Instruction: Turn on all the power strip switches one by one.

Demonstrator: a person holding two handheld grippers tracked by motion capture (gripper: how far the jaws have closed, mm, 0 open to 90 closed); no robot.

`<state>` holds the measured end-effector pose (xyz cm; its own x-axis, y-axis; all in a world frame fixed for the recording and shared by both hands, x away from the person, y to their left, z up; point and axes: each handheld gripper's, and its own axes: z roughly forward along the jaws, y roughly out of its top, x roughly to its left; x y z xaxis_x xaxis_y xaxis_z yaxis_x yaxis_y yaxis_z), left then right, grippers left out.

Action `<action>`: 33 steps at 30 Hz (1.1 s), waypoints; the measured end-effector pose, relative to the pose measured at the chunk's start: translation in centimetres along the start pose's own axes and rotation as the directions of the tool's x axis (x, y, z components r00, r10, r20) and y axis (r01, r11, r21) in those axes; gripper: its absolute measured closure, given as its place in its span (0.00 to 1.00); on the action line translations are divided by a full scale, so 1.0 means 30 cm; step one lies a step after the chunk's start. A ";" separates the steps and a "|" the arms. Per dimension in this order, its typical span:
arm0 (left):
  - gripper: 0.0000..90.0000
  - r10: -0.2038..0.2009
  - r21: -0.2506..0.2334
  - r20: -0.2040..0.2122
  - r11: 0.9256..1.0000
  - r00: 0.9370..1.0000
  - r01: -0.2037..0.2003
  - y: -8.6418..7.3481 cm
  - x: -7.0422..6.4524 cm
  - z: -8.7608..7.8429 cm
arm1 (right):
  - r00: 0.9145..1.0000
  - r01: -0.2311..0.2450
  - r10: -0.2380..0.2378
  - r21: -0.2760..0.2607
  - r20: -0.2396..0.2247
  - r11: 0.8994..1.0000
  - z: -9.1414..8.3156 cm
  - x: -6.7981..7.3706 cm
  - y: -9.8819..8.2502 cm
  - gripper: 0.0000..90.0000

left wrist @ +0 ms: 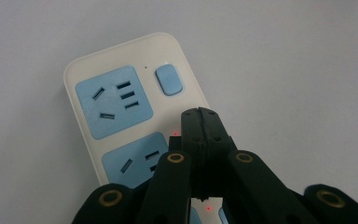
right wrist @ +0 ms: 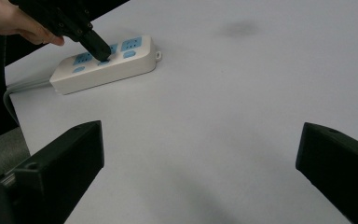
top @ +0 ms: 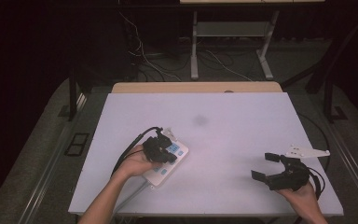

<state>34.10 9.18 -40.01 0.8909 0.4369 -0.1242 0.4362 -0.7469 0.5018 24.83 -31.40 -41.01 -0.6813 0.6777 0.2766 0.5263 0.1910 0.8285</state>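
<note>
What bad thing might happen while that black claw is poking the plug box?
1. The left gripper has its jaws shut, tips over the power strip beside a blue switch. It may slide off and miss.
2. The strip lies loose on the table, so a push might shove it sideways.
3. The right gripper rests open far away, not steadying it.

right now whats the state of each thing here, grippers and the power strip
left gripper: shut, tips pressed down on the power strip beside a blue switch
right gripper: open, holding nothing, off to the side above the table
power strip: lying flat on the white table, sockets empty, nothing plugged in
power strip cable: attached, trailing off the table's near edge
</note>
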 end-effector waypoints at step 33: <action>0.99 0.020 -0.060 0.018 0.998 1.000 -0.019 0.065 0.036 -0.100 | 1.000 -0.009 0.009 0.001 0.000 1.000 -0.003 -0.009 -0.003 0.01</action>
<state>35.55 9.70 -36.59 0.9015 0.4130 -0.1293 0.4110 -0.7235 0.5546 24.93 -31.67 -41.11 -0.6762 0.6796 0.2844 0.5331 0.1850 0.8256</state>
